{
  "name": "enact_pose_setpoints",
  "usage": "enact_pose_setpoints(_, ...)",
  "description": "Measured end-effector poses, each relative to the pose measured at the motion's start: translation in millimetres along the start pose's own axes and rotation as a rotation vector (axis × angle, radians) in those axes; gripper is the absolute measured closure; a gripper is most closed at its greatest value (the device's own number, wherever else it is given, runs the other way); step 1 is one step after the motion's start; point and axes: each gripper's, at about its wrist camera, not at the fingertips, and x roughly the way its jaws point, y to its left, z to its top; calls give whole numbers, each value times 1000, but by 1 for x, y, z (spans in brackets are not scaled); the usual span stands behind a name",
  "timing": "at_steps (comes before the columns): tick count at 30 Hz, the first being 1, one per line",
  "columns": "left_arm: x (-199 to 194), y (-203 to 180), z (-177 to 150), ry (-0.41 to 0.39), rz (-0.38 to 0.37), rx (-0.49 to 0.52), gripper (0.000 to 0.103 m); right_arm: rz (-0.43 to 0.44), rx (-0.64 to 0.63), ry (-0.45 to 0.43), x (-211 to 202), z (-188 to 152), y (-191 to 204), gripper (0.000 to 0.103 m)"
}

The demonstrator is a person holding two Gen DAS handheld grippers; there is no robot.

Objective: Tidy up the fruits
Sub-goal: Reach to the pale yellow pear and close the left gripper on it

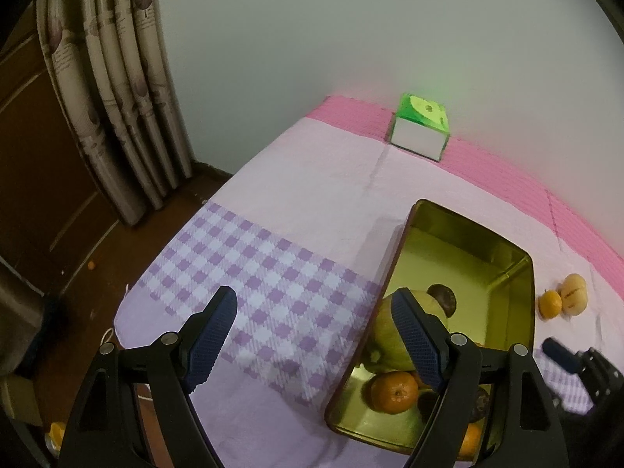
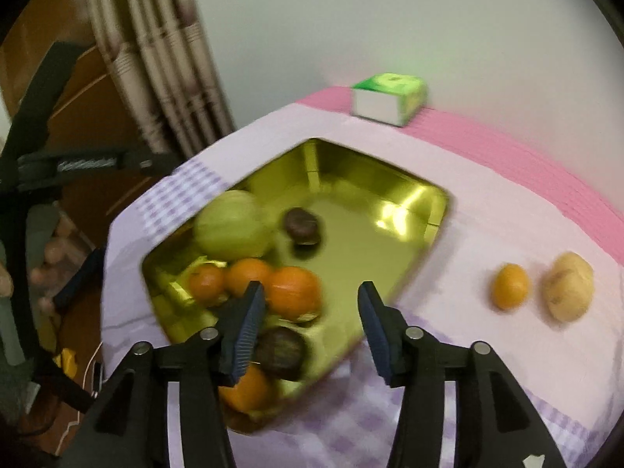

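A gold metal tin [image 2: 390,210] lies on the pink and lilac cloth. It holds a large green fruit [image 2: 232,224], several oranges [image 2: 296,288] and two dark brown fruits [image 2: 302,226]. A small orange [image 2: 511,286] and a pale yellow fruit [image 2: 569,290] lie on the cloth right of the tin. My right gripper [image 2: 312,292] hangs open over the tin's near part, with nothing between its fingers. My left gripper [image 1: 314,308] stands wide open across the tin's left wall [image 1: 386,284] and holds nothing. Its right finger hides part of the green fruit [image 1: 386,327].
A green and white box [image 1: 421,128] stands at the back against the wall. The table's left edge [image 1: 163,257] drops to a brown floor, with a curtain [image 1: 117,97] beyond. A person's hand [image 2: 46,257] shows at the left of the right wrist view.
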Motion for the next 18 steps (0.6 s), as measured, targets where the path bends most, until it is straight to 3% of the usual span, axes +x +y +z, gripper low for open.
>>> enact_pose_setpoints(12, -9, -30, -6, -26, -14, 77, 21, -306, 211, 2, -43, -50, -138, 39)
enact_pose_setpoints(18, -17, -75, -10, -24, -56, 173, 18, -448, 319, 23, -52, -77, -203, 25)
